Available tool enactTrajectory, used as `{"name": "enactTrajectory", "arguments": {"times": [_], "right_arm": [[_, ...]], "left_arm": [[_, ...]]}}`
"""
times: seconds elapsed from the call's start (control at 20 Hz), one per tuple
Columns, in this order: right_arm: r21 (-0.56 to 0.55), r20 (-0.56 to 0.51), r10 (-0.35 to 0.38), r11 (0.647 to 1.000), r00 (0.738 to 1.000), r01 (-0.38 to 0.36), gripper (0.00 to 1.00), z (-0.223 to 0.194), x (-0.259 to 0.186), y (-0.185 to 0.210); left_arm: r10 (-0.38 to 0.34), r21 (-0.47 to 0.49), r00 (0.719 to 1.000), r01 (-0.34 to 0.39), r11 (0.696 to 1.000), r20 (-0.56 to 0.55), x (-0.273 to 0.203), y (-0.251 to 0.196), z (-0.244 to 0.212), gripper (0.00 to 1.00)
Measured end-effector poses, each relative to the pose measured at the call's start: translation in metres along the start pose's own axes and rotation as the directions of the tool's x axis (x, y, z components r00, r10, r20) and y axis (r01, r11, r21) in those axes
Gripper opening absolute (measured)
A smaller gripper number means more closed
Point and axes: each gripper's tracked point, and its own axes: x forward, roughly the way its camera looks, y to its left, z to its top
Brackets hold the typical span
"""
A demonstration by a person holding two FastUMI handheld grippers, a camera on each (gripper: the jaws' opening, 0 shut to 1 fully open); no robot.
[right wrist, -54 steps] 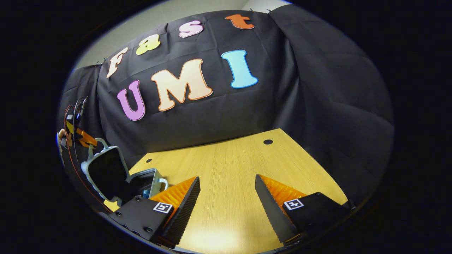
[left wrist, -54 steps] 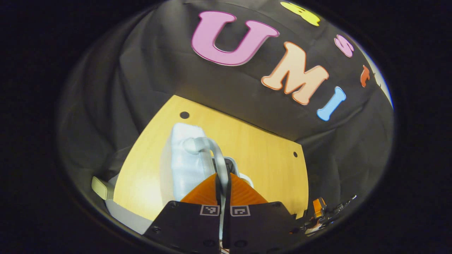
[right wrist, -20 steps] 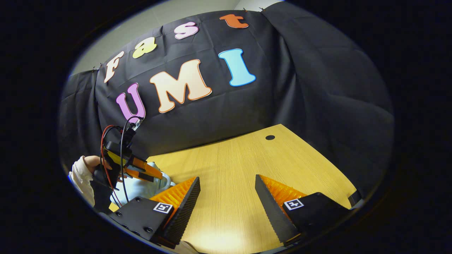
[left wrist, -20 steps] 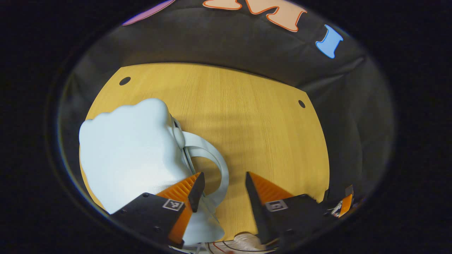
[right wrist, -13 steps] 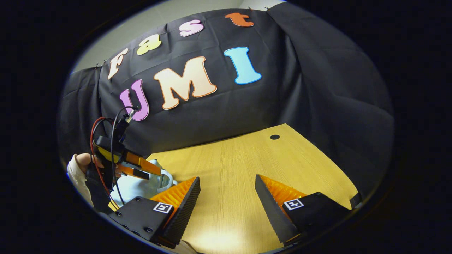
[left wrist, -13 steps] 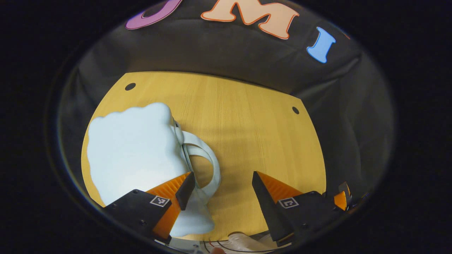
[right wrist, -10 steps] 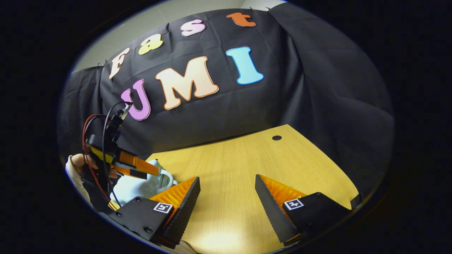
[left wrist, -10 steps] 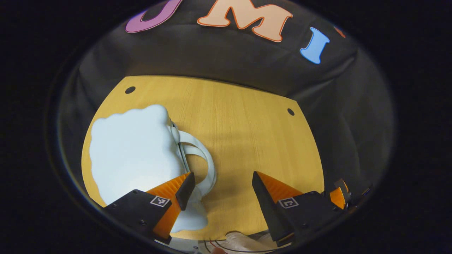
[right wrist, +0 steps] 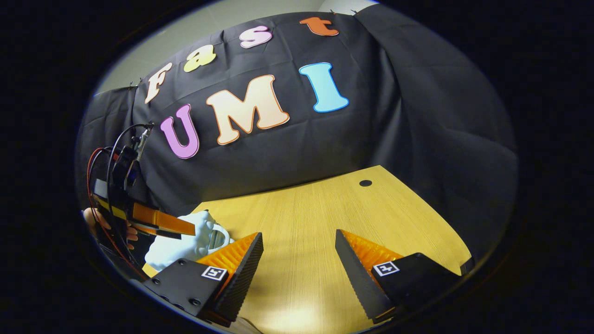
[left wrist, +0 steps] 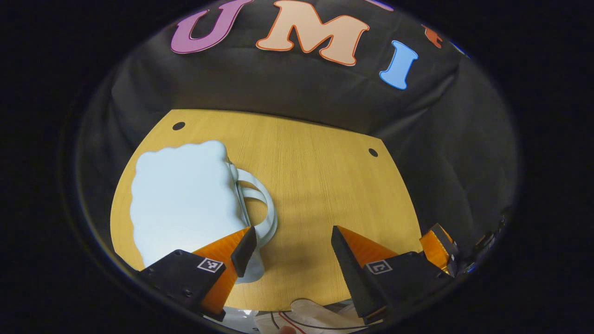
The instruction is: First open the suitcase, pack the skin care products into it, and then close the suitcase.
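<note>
Both pairs of fingers stand wide apart and hold nothing: the left gripper point(left wrist: 287, 243) hangs over the wooden table point(left wrist: 320, 176), and the right gripper point(right wrist: 299, 253) hovers over bare tabletop with its jaws equally spread. The pale blue suitcase point(left wrist: 183, 199) lies flat on the table with its lid down, so the closing step looks done or nearly so, and the skin care products are presumably inside it. To finish well, the person holding the left gripper would do best to draw it straight back, away from the looped handle point(left wrist: 260, 208), so that no finger catches the loop and drags the case or lifts the lid; a light press on the shell would settle the lid if the seam has not seated, which cannot be judged from here. In the left gripper view the suitcase sits at about ten o'clock from the fingers, its handle curving just beside, and perhaps partly behind, the nearer finger point(left wrist: 243, 246). In the right gripper view the suitcase point(right wrist: 178, 246) lies at nine o'clock, well clear of the jaws.
</note>
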Motion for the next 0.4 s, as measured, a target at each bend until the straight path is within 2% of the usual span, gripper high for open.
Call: {"name": "enactTrajectory", "arguments": {"times": [0.4], "right_arm": [[0.026, 0.025, -0.012, 1.0, 1.0, 0.011, 0.98, 0.01, -0.006, 0.007]], "left_arm": [[-0.028, 0.044, 0.999, 0.03, 0.999, -0.036, -0.006, -0.006, -0.013, 0.95]]}}
